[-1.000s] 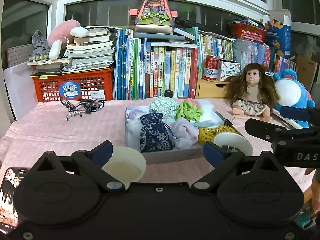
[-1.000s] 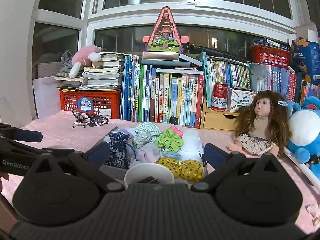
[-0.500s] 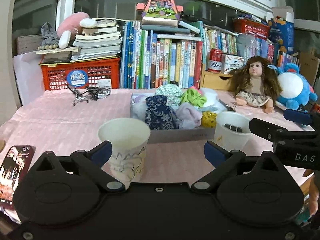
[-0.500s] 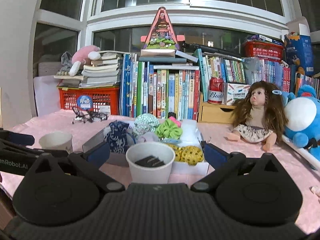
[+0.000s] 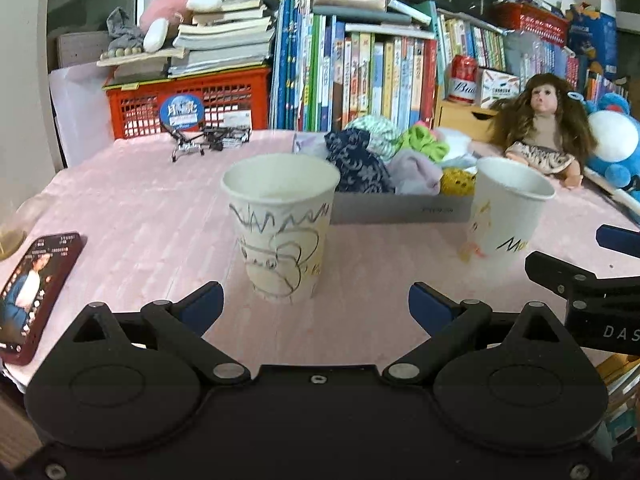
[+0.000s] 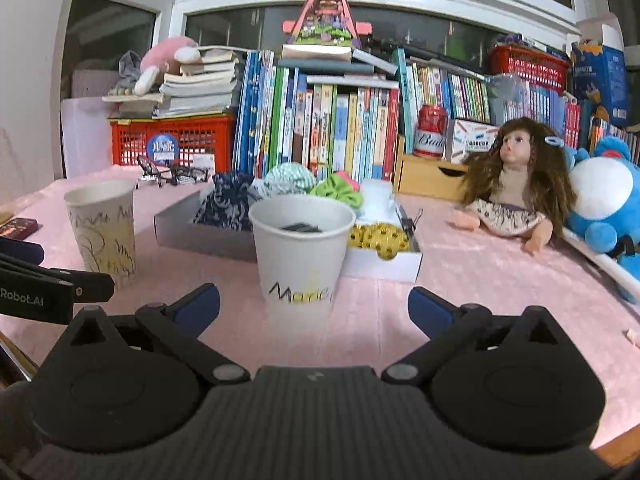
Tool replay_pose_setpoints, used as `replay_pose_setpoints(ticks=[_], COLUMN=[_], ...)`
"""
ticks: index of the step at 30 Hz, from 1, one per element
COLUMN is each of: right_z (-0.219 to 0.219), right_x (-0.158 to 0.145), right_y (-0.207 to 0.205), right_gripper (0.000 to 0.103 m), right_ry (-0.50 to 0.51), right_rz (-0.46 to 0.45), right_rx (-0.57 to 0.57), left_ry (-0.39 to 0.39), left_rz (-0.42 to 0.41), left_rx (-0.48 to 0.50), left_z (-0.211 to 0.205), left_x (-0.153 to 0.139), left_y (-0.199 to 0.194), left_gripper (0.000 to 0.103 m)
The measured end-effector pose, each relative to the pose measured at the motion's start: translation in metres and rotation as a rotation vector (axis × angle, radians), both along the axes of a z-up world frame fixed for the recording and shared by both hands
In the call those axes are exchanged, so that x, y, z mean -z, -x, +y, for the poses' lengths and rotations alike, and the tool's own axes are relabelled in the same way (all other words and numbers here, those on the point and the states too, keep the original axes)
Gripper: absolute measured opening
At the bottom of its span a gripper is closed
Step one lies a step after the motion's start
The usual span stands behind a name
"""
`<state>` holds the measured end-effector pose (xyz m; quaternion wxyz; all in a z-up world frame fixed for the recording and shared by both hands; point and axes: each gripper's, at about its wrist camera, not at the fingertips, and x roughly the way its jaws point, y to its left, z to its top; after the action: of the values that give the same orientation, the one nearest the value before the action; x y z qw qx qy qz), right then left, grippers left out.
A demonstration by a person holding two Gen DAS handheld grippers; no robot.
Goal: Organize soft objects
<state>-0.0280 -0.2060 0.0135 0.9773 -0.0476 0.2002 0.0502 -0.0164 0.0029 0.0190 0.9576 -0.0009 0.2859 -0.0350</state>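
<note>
A grey shallow box (image 5: 400,208) on the pink tablecloth holds soft things: a navy patterned pouch (image 5: 354,160), a green scrunchie (image 5: 424,146), a lilac cloth (image 5: 412,172) and a yellow spotted piece (image 6: 378,236). My left gripper (image 5: 316,306) is open and empty, just in front of a scribbled paper cup (image 5: 280,228). My right gripper (image 6: 314,306) is open and empty, just in front of a second paper cup (image 6: 300,252) with dark clips inside. The box (image 6: 192,232) lies behind both cups.
A doll (image 6: 512,192) and a blue plush (image 6: 604,204) lie at the right. A phone (image 5: 36,284) lies at the left edge. Books, a red basket (image 5: 192,100) and a beer can (image 6: 430,132) line the back. A small black frame toy (image 5: 200,142) stands on the cloth.
Both grippers have pulled back and dropped lower, so the two cups now stand full height in front of the open jaws. Nothing was picked up.
</note>
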Motion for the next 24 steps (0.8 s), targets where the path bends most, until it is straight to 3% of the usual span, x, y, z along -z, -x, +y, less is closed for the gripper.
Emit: replay_pose_setpoints(ticks=[18,24], right_z=[0.0,0.0], right_x=[0.027,0.034], right_y=[-0.013,-0.017], right_gripper=[0.103,0.103], right_ry=[0.027,0.034], right_rz=[0.078,0.107], right_rx=[0.053,0.065], left_ry=[0.012,-0.008], left_rz=[0.087,0.081], left_rx=[-0.036,-0.037], left_z=[-0.002,-0.005], left_x=[0.032,0.037], left_y=[-0.018,-0.02], left_gripper=[0.099,0.103])
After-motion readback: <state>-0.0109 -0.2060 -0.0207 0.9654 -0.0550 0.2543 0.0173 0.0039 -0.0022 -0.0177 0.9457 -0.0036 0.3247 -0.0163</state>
